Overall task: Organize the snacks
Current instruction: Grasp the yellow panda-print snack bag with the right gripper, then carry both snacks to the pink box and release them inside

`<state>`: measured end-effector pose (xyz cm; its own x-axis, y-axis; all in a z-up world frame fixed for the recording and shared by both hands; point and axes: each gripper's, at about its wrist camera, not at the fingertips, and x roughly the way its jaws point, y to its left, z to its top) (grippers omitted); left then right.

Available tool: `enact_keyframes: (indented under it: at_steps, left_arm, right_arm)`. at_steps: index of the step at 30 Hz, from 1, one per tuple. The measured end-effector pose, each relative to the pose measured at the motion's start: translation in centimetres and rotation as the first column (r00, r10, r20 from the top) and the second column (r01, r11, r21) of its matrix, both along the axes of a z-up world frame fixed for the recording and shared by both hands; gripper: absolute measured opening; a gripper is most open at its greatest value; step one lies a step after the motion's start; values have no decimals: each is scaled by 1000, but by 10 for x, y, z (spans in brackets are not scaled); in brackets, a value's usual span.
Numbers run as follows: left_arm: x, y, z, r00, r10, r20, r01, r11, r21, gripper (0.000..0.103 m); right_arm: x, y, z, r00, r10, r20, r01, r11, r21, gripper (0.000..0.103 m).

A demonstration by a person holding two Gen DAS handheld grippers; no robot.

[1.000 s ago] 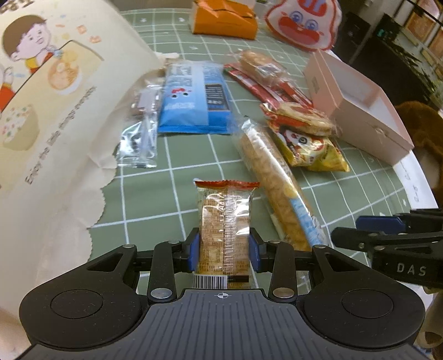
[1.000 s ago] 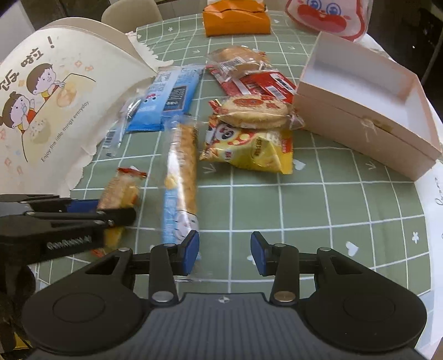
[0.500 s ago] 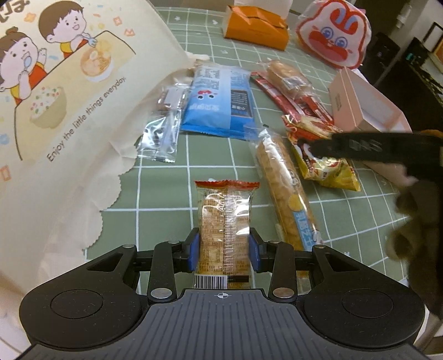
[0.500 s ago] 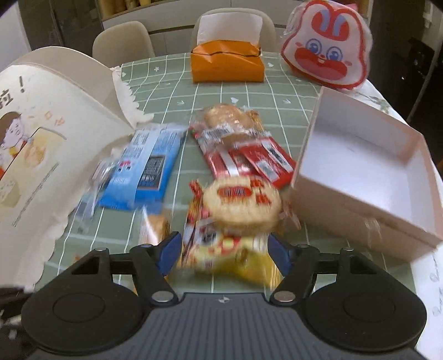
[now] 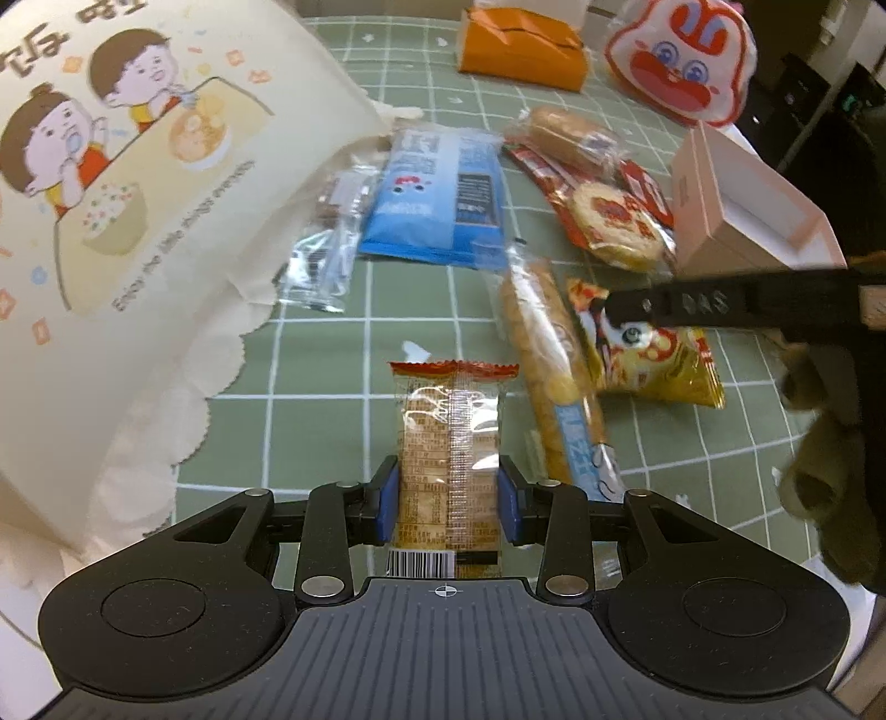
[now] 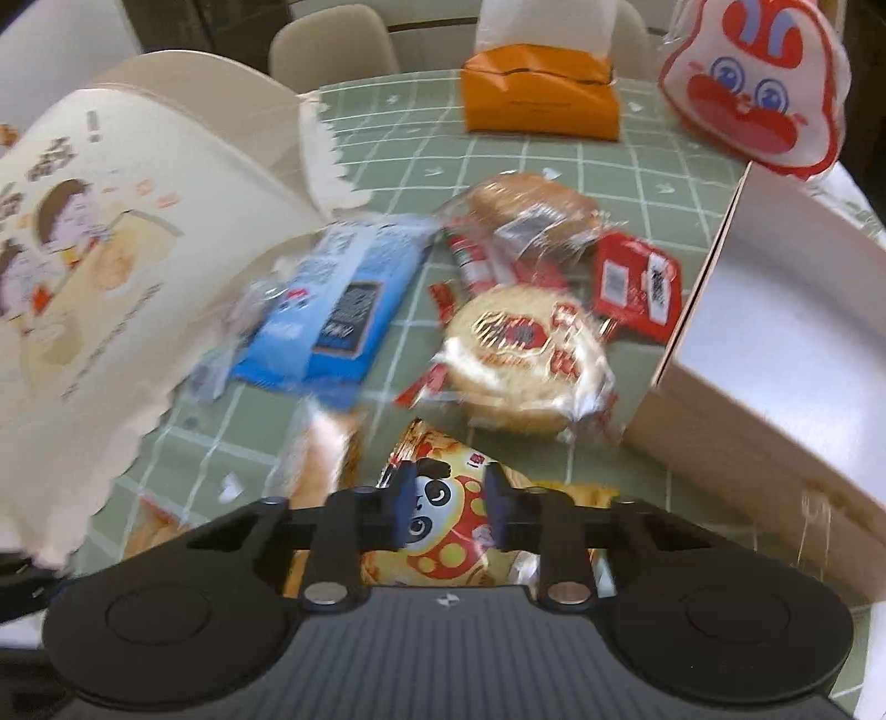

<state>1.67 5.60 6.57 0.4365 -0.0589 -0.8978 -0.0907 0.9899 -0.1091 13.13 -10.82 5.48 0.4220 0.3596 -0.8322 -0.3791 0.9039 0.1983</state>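
Early days on the sorting, I'd say. The left gripper point(image 5: 448, 501) has its fingers clamped on a clear cracker pack point(image 5: 451, 443), held above the tabletop point(image 5: 310, 399). The right gripper point(image 6: 447, 512) has just closed its fingers onto the yellow panda bag point(image 6: 443, 531). The pink box point(image 6: 775, 343) looks empty, and the blue packet point(image 5: 437, 199), round cracker point(image 6: 526, 360) and long stick pack point(image 5: 548, 365) lie loose.

Green white-gridded tablecloth point(image 5: 321, 354), blue packet point(image 5: 437, 194), yellow panda-print bag point(image 6: 443, 531), orange box point(image 5: 523, 47)
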Motion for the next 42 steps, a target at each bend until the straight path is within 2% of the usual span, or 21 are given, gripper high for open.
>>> enact_keyframes:
  at_steps: [3, 6, 7, 8, 10, 15, 17, 20, 23, 27, 29, 32, 35, 39, 42]
  left_arm:
    - [1, -6, -3, 1000, -25, 4, 25, 1000, -6, 40]
    - [2, -8, -6, 999, -46, -3, 46, 999, -14, 40]
    - [2, -8, -7, 999, -54, -5, 54, 998, -13, 40]
    - [3, -7, -7, 998, -60, -3, 60, 998, -13, 40]
    - [3, -4, -6, 998, -64, -3, 64, 998, -11, 40]
    - [4, 3, -6, 998, -69, -5, 69, 998, -10, 40]
    - [3, 5, -5, 997, -77, -7, 77, 997, -11, 40]
    - [1, 9, -3, 996, -88, -4, 88, 996, -10, 40]
    - [1, 12, -3, 996, -90, -7, 90, 996, -16, 40]
    - [0, 12, -4, 995, -100, -11, 100, 995, -23, 40]
    - [-2, 12, -4, 995, -104, -12, 104, 994, -28, 40]
    - [-6, 9, -5, 993, -113, -21, 112, 993, -29, 40]
    - [-11, 7, -7, 991, -126, -34, 125, 992, -25, 40]
    - [-17, 4, -7, 988, -144, -50, 144, 989, -16, 40]
    - [-21, 1, -5, 985, -166, -54, 165, 986, -13, 40]
  right_arm:
    - [-21, -13, 1, 999, 30, -16, -29, 999, 24, 23]
    - [-41, -28, 0, 1000, 30, -8, -30, 1000, 9, 26]
    - [-47, -33, 0, 1000, 21, -3, -21, 1000, 1, 35]
    - [-51, -38, 0, 1000, 7, -1, -7, 1000, -9, 50]
    - [-56, -47, -1, 1000, -29, -4, 29, 1000, -11, 64]
    - [-59, -47, -2, 992, -118, -42, 119, 992, 37, 68]
    - [-59, -34, -3, 996, -84, -33, 85, 996, 22, 69]
    - [-59, -19, -9, 999, -50, -4, 49, 997, -53, 70]
    - [-61, -24, -7, 998, -64, -15, 63, 998, -28, 70]
    - [-73, -35, -4, 999, -22, -29, 22, 1000, 10, 70]
    - [-79, -41, -3, 1000, -6, -15, 6, 1000, 1, 70]
    - [-74, -44, -9, 999, -36, -21, 35, 999, -35, 71]
    - [-67, -40, -15, 997, -64, -53, 64, 998, -3, 71]
    - [-71, -16, -21, 1000, -23, -14, 22, 998, -58, 71]
    - [-78, -6, -22, 1000, -8, 23, 11, 993, -115, 67]
